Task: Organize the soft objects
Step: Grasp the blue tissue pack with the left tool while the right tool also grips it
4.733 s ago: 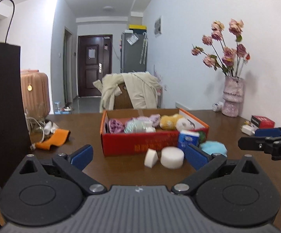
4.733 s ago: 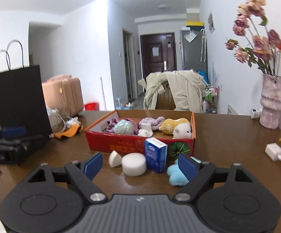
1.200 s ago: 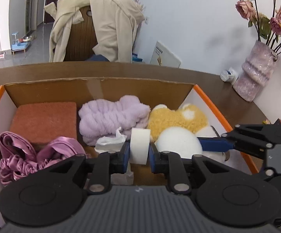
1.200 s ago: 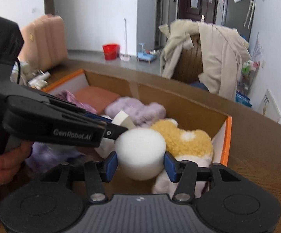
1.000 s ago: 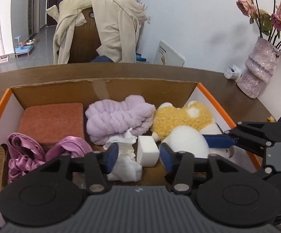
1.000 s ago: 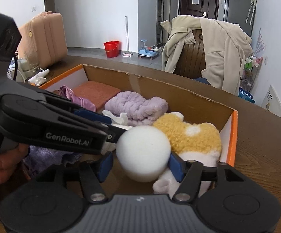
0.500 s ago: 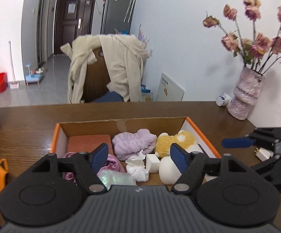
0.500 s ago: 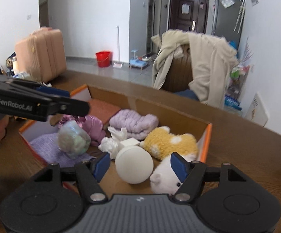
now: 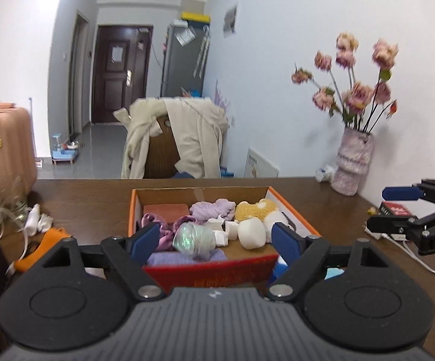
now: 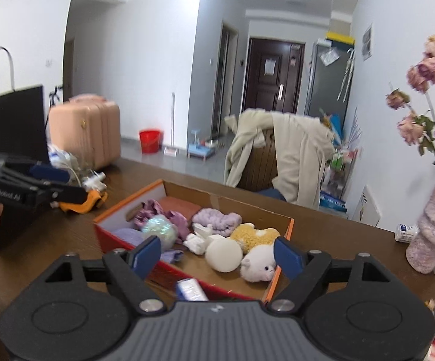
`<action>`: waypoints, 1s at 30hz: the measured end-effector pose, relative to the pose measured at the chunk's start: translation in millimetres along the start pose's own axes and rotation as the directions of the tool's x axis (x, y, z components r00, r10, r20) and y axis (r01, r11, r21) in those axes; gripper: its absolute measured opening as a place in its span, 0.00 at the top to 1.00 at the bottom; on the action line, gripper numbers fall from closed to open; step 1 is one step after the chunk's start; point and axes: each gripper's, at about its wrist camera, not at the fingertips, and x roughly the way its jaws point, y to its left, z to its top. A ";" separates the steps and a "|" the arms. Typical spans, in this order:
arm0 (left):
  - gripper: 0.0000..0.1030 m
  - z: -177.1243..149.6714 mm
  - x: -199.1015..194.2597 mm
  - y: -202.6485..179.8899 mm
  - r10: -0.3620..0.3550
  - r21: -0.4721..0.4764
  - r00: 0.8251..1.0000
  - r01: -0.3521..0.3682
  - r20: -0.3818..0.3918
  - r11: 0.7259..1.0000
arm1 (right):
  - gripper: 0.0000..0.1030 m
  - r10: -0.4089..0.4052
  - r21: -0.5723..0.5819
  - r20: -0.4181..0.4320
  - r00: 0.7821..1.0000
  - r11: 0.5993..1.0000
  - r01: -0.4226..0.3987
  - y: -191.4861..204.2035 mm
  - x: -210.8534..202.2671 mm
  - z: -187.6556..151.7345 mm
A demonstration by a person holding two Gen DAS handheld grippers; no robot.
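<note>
The red cardboard box (image 9: 208,270) sits on the brown table and holds soft things: a round white sponge (image 9: 251,233), a small white wedge sponge (image 9: 231,229), a yellow plush (image 9: 255,209), a lilac scrunchie (image 9: 214,209) and an iridescent ball (image 9: 191,237). In the right wrist view the box (image 10: 288,228) shows the round sponge (image 10: 223,254) beside a white plush (image 10: 258,263). My left gripper (image 9: 215,240) is open and empty, above the box's near side. My right gripper (image 10: 217,254) is open and empty, above the box's near right corner.
A blue-white tissue pack (image 10: 191,290) and a light blue object (image 9: 334,272) lie on the table before the box. A vase of pink flowers (image 9: 351,168), a red box (image 9: 395,209), a white charger cable, an orange cloth (image 9: 41,248) and a black paper bag (image 10: 9,120) stand around.
Both grippers let go of their sponges into the box, opened wide, and drew back and up away from the box.
</note>
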 end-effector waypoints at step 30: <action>0.09 -113.8 3.1 -20.9 0.019 -0.044 0.998 -0.022 -0.065 0.999 | 0.18 -0.133 -0.083 -0.013 0.991 0.988 0.132 77.0 8.6 -123.8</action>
